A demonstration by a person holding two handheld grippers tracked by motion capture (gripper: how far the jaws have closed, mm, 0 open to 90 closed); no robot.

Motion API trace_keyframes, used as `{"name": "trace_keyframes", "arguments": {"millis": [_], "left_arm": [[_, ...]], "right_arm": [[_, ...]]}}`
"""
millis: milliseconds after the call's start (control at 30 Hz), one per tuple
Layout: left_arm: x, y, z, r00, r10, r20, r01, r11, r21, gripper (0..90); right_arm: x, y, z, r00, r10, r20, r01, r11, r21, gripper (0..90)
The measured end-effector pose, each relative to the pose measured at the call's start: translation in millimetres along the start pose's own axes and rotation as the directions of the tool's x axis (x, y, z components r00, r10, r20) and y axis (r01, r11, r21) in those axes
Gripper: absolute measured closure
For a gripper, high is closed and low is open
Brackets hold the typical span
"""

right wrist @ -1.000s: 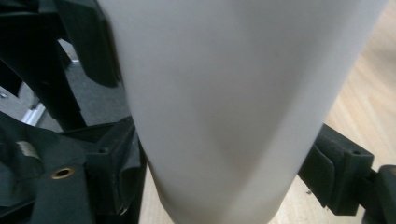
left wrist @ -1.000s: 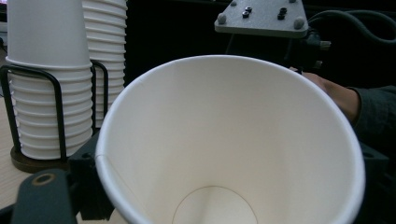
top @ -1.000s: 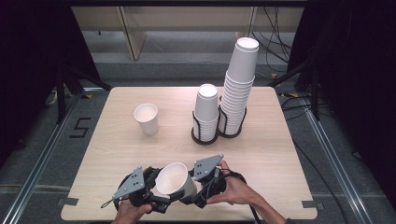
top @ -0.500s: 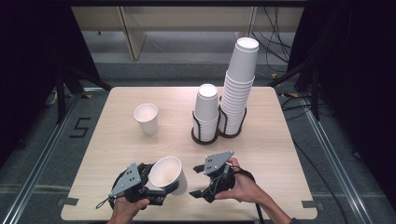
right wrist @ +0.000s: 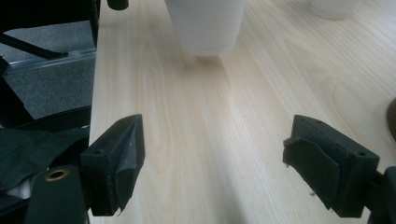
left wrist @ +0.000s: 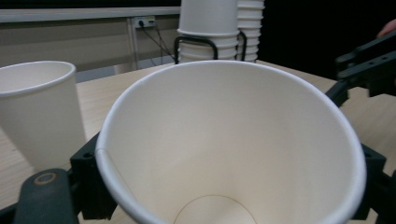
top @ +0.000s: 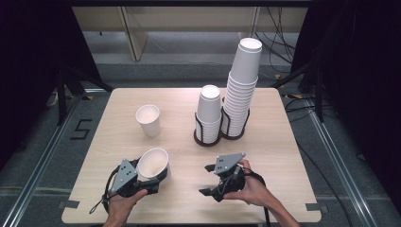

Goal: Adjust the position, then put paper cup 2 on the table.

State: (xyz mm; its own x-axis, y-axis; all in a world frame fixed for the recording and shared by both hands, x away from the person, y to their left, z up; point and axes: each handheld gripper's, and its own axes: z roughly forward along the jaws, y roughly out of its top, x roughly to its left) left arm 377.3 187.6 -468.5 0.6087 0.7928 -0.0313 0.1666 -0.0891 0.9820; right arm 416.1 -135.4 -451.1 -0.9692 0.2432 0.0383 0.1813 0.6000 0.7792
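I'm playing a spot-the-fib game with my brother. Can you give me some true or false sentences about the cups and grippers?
1. The left gripper holds a paper cup. True.
2. The right gripper holds a cup too. False: its jaws are apart with nothing between them.
3. The lone cup on the table lies on its side. False: it stands upright, mouth up.
4. The tall stack rises higher than the short stack. True.
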Motion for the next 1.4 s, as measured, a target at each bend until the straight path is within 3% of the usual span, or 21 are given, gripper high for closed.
{"name": "trace_keyframes", "arguments": {"millis": [300, 600, 667, 767, 867, 1133, 1400], "left_arm": [[9.5, -1.5, 2.8, 0.9978, -0.007, -0.065, 0.008, 0.9999, 0.014, 15.4], [26.5, -0.7, 6.5, 0.992, -0.022, -0.125, 0.024, 0.9996, 0.013, 15.2], [32.1, 0.3, 7.6, 0.9903, -0.025, -0.137, 0.027, 0.9996, 0.013, 15.2], [40.7, 0.9, 10.4, 0.9858, -0.029, -0.166, 0.031, 0.9995, 0.007, 15.2], [51.0, 0.2, 15.1, 0.9826, -0.003, -0.186, 0.008, 0.9996, 0.025, 15.1], [72.7, -4.2, 27.0, 0.9702, -0.038, -0.239, 0.05, 0.9979, 0.042, 14.9], [88.7, 1.2, 39.0, 0.9596, -0.028, -0.28, 0.045, 0.9974, 0.057, 14.7]], "right_arm": [[-3.0, -11.0, -8.6, 0.9983, 0.036, 0.045, -0.037, 0.999, 0.006, 19.8], [-9.1, -23.3, -22.2, 0.9824, 0.144, 0.119, -0.144, 0.99, -0.009, 19.5], [-11.0, -25.8, -23.5, 0.9827, 0.144, 0.117, -0.142, 0.99, -0.018, 19.6], [-11.8, -28.3, -25.7, 0.9805, 0.146, 0.132, -0.144, 0.989, -0.021, 20.3], [-11.9, -29.9, -27.1, 0.9761, 0.162, 0.144, -0.16, 0.987, -0.027, 20.8], [-14.6, -33.0, -24.9, 0.9775, 0.149, 0.149, -0.148, 0.989, -0.019, 20.5], [-14.0, -34.3, -23.7, 0.9734, 0.177, 0.145, -0.178, 0.984, -0.006, 20.2]]}}
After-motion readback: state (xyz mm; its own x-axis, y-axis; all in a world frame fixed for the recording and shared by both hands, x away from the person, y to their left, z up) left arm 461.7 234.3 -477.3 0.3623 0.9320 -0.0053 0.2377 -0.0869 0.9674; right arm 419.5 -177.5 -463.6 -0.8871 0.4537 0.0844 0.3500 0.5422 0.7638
